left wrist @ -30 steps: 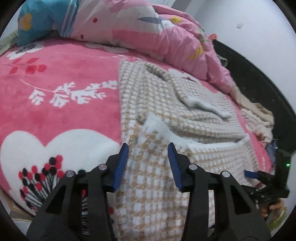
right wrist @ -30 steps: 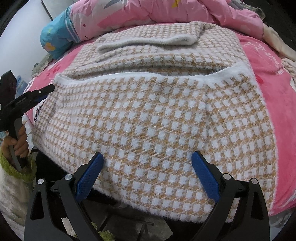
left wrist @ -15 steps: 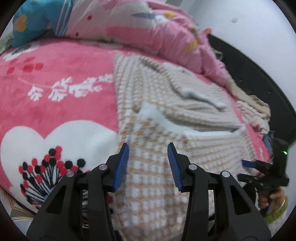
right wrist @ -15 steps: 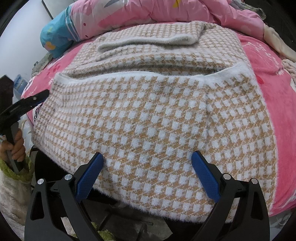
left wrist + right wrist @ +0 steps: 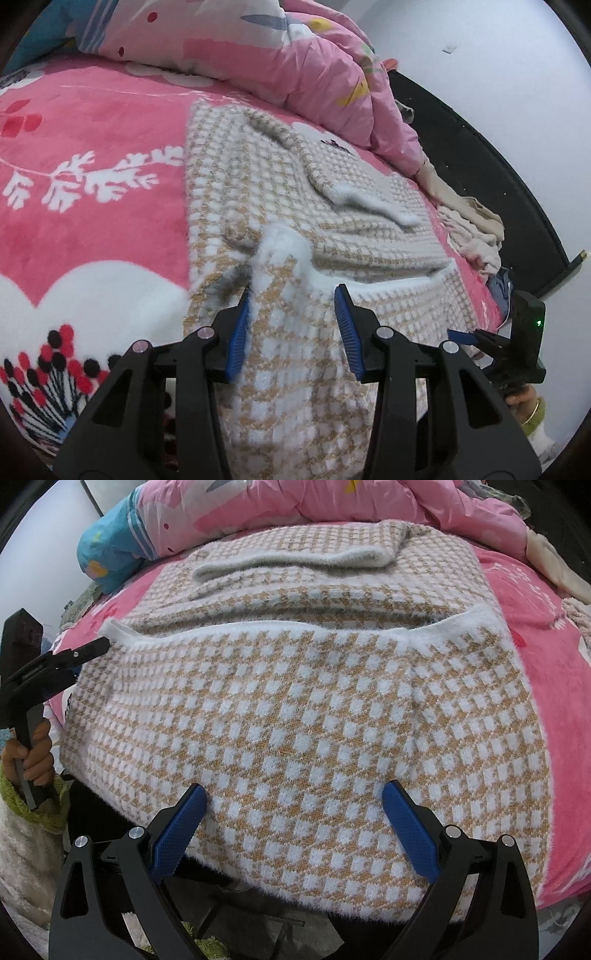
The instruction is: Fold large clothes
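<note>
Left wrist view gave you the long side of the checked sweater (image 5: 295, 206), with its white hem corner (image 5: 277, 243) standing up just ahead of your left gripper (image 5: 291, 332), whose blue pads (image 5: 236, 339) stood a moderate way apart with nothing pinched between them. That view alone showed the black headboard (image 5: 480, 177) against the white wall (image 5: 480, 55), the heap of beige clothes (image 5: 476, 236) by the sweater's far edge, and the heart and flower print on the pink blanket (image 5: 92, 221). It also caught your right gripper (image 5: 465, 338) low at the right edge, seen from the side. Right wrist view showed you the sweater (image 5: 303, 720) head-on instead: the lower part folded up with its white hem running across the middle, a sleeve (image 5: 295, 559) folded across the top, and the near fold hanging over the bed's edge. Your right gripper (image 5: 295, 830) was spread wide and empty over that near fold, and the left one (image 5: 85, 653) showed at the far left in your hand (image 5: 37, 760). The bunched pink quilt (image 5: 332, 502) and a blue pillow (image 5: 107, 550) lay behind. Against a second earlier, the left camera had tipped toward the hem corner, which had lifted and sat nearer the pads; the right view was unchanged.
</note>
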A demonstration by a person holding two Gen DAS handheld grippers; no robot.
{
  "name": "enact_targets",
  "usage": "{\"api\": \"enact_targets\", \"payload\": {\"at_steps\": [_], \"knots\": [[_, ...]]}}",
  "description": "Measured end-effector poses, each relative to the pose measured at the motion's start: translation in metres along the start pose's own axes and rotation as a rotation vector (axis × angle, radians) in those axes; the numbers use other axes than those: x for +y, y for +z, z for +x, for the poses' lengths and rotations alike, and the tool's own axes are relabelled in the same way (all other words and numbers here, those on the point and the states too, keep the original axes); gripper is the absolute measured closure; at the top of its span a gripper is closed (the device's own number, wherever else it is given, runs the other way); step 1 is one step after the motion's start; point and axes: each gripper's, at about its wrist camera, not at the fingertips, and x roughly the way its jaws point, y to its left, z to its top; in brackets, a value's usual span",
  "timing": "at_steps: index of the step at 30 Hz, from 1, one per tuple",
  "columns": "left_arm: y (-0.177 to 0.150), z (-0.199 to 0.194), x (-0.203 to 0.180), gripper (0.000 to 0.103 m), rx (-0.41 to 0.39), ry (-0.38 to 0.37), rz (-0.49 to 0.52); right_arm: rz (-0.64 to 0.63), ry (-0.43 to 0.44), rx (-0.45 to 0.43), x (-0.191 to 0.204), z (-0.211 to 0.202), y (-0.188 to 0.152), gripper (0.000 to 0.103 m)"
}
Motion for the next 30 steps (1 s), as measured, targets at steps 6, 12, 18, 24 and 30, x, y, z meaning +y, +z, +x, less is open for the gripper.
{"api": "enact_targets", "payload": {"at_steps": [6,12,18,24,30], "knots": [[0.007,0.02,0.01,0.062,0.057,0.069,-0.049,0.001,0.001,-0.002,0.001,0.0,0.0,0.009],[0.003,0.013,-0.006,0.081,0.026,-0.004,0.017,-0.001,-0.001,0.001,0.002,0.001,0.002,0.009],[0.001,0.016,0.001,0.073,0.081,-0.006,0.005,0.001,-0.001,-0.002,0.003,0.002,0.002,0.009],[-0.003,0.006,-0.015,0.086,0.032,-0.062,0.073,-0.001,0.002,-0.005,0.002,0.003,0.003,0.009],[-0.008,0.029,-0.033,0.077,0.113,0.126,0.158,0.0,0.005,-0.011,0.004,0.002,0.002,0.009]]}}
